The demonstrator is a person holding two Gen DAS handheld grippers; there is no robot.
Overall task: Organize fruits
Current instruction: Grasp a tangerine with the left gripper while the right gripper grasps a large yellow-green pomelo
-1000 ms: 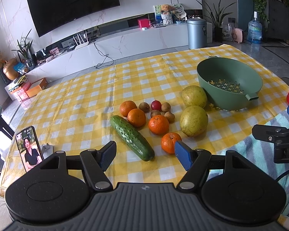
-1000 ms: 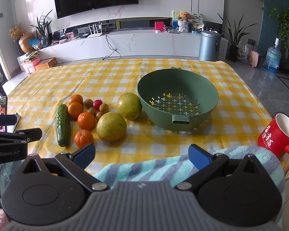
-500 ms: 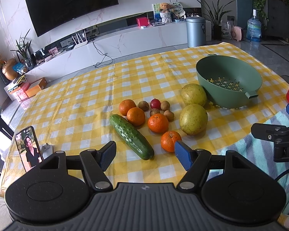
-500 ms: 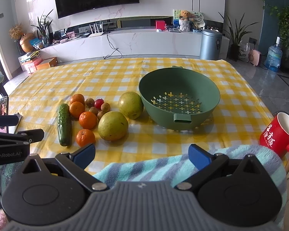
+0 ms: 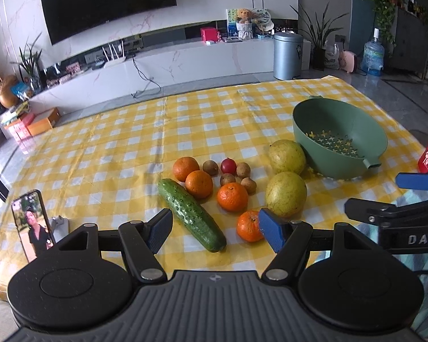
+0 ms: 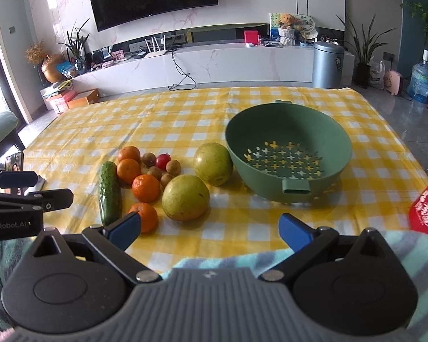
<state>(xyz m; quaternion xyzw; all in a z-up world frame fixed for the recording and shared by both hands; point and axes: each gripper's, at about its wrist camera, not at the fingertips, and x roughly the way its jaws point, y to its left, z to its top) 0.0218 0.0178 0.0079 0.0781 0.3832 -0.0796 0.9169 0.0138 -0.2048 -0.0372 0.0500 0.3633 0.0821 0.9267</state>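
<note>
Left wrist view: the left gripper (image 5: 215, 229) is spread wide and holds nothing; it hangs low over the near edge of the cloth (image 5: 122, 148); the cucumber (image 5: 191, 211) lies diagonally between its fingers in the picture, and the nearest orange (image 5: 248, 226) sits just beside the right fingertip; three more oranges, several small brown fruits, a red one (image 5: 228, 165) and two pears (image 5: 286, 156) lie grouped behind; the colander (image 5: 339, 138) stands empty to the right, touching or nearly touching the far pear. Recommended procedure, as judged: take the nearest orange first; centre the jaws on its widest part, descend from above, close gently; do not nudge the cucumber.

Right wrist view: the right gripper (image 6: 209, 230) is likewise wide apart and empty, above the striped towel (image 6: 214, 259) at the table edge; the near pear (image 6: 185, 197) lies ahead and slightly left; the colander (image 6: 288, 139) is ahead right, tilted, handle toward the camera; a red mug (image 6: 426, 208) stands at the far right. Judged advice: this gripper suits the pears; approach over the crown, since a round fruit may roll; lower it into the colander, not drop it; keep the two grippers well apart.
</note>
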